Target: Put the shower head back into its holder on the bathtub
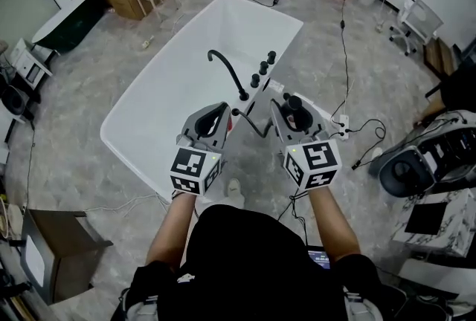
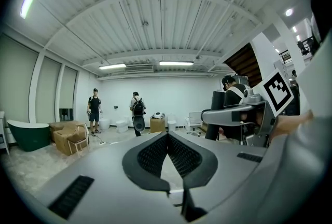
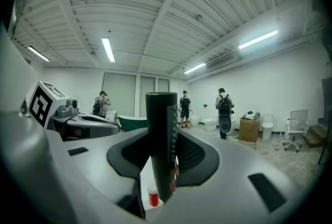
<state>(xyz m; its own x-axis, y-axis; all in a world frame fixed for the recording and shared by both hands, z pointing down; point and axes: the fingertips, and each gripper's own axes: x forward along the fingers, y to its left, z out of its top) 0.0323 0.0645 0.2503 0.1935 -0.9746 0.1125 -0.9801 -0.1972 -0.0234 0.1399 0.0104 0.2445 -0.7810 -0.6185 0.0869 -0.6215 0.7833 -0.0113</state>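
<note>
Nearest the person, the right gripper (image 1: 288, 105) is clamped on the black shower head (image 3: 160, 135), which stands upright between its pads with the top end poking well above them. The left gripper (image 2: 167, 140), at nine o'clock of the right one, has its pads pressed together with nothing between them. From the shower head the black hose (image 1: 253, 126) sags in a loop toward ten o'clock, between the two grippers and just above the near rim of the white bathtub (image 1: 186, 82). Further out on that rim, at about eleven o'clock of the right gripper, stand three black knobs (image 1: 263, 67), and the curved black faucet (image 1: 225, 68) arches over the basin beside them. The holder should be on this stretch of rim, but I cannot pick it out with any certainty in these views. The step in hand looks like carrying the shower head to its seat, so it probably pays to find the holder first, then bring the shower head straight above it and lower it along its own axis, not at a slant. Watch the hose: the loop could snag on the knobs or tug the shower head askew, and the free left gripper could lift the slack aside. Hold the grip until the shower head sits firm, because the tub's smooth rim would let it slide off
</note>
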